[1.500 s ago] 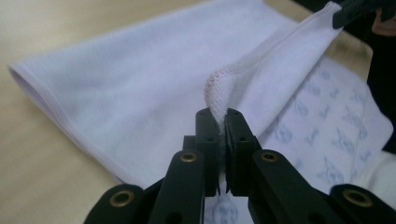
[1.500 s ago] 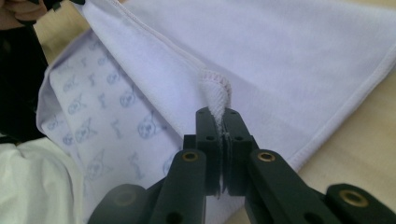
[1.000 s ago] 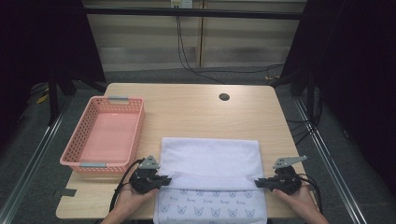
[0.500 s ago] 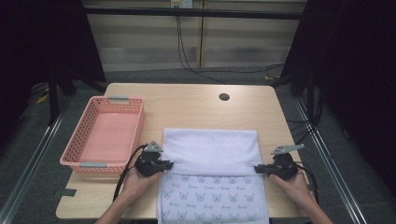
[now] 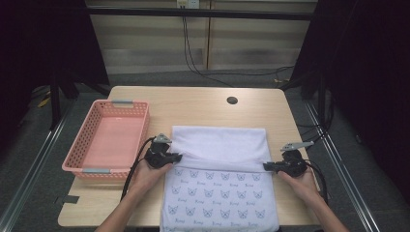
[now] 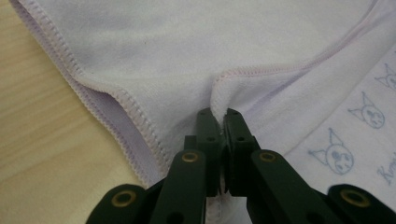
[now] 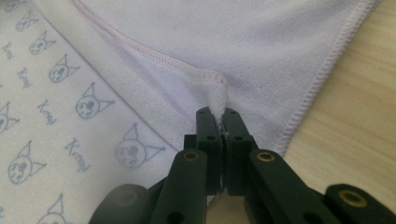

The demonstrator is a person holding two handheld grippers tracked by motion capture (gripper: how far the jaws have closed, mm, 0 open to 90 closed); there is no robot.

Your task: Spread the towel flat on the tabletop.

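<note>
Towel (image 5: 220, 193) long axis runs bottom-to-top of frame; left claw (image 5: 178, 157) and right claw (image 5: 266, 166) each pinch its folded-over edge.

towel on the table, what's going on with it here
A person is folding a white towel on the wooden table with a hand-held gripper in each hand. The left gripper and right gripper are each shut on one end of the towel's edge, holding it over the part printed with small blue cat faces. The plain back faces up on the folded-over part, which covers the far part of the towel. A pink basket sits to the left, with nothing in it.
</note>
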